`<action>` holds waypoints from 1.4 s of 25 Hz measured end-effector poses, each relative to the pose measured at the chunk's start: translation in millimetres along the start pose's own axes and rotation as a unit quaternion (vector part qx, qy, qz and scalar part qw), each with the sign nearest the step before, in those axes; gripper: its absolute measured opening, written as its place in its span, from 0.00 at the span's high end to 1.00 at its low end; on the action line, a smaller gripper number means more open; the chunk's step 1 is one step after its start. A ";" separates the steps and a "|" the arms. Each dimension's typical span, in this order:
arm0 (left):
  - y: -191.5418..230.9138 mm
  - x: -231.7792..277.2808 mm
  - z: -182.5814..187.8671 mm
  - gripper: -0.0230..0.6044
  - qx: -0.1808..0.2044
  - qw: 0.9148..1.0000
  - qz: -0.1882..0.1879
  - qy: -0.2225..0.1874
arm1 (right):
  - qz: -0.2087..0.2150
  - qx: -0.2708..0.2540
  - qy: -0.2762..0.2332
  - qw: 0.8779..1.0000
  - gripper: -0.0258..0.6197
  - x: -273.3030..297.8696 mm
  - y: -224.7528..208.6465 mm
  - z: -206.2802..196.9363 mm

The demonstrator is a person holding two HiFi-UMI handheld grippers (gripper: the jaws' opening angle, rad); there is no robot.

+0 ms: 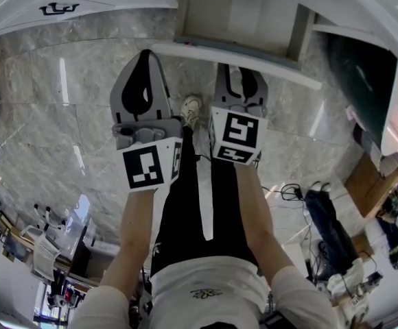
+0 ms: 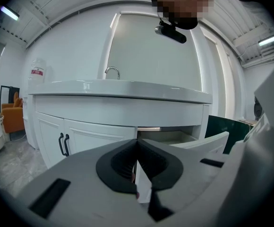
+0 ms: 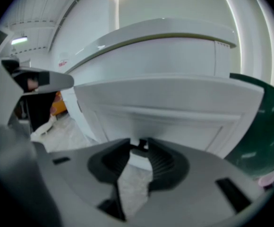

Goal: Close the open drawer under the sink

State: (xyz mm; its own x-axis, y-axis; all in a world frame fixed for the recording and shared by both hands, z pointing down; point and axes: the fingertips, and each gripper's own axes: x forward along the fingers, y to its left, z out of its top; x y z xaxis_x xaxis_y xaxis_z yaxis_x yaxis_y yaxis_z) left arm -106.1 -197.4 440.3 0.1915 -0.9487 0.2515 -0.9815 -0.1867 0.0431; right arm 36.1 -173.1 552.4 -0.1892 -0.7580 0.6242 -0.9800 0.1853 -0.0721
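The open drawer (image 1: 237, 16) juts out of the white sink cabinet at the top of the head view, its white front panel (image 1: 240, 65) facing me. My left gripper (image 1: 144, 70) hangs just short of the panel, jaws shut and empty. In the left gripper view the drawer (image 2: 193, 143) stands out under the counter (image 2: 123, 89) and its tap (image 2: 112, 72). My right gripper (image 1: 239, 74) reaches the panel's edge. The drawer front (image 3: 175, 108) fills the right gripper view. The right gripper (image 3: 139, 145) has its tips a little apart, with a small dark piece showing in the gap.
Cabinet doors with black handles (image 2: 64, 144) lie left of the drawer. A dark green panel (image 1: 364, 81) stands to the right. Bags, cables (image 1: 322, 211) and a cardboard box (image 1: 370, 180) crowd the marble floor at right. My shoe (image 1: 191, 107) is between the grippers.
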 end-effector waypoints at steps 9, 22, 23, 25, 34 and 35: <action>-4.0 1.6 -6.2 0.93 -0.005 1.000 -0.004 0.014 | -0.003 -0.001 -0.014 1.000 0.75 13.9 -6.8 15.0; 3.8 6.9 -14.7 0.93 -0.002 1.000 -0.007 0.021 | -0.010 -0.012 -0.023 1.000 0.75 44.6 -18.5 38.6; 3.4 6.9 -15.0 0.93 -0.001 1.000 -0.008 0.021 | -0.011 -0.012 -0.022 1.000 0.75 47.0 -20.0 39.7; 2.9 7.1 -15.0 0.93 -0.001 1.000 -0.009 0.020 | -0.014 -0.014 -0.018 1.000 0.75 51.4 -23.1 40.4; 4.5 10.4 -14.7 0.93 -0.008 1.000 -0.011 0.021 | -0.013 -0.024 -0.032 0.999 0.75 64.8 -27.0 53.2; 5.2 10.5 -14.6 0.93 -0.012 1.000 -0.010 0.020 | -0.013 -0.024 -0.031 0.999 0.75 65.7 -27.6 52.6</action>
State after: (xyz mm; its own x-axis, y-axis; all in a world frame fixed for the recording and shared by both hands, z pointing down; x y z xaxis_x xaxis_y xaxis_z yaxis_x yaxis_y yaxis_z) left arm -109.3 -204.5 457.2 0.2105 -0.9338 0.2893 -0.9776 -0.1982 0.0715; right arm 47.5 -260.9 554.5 -0.1683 -0.7995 0.5766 -0.9809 0.1936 -0.0178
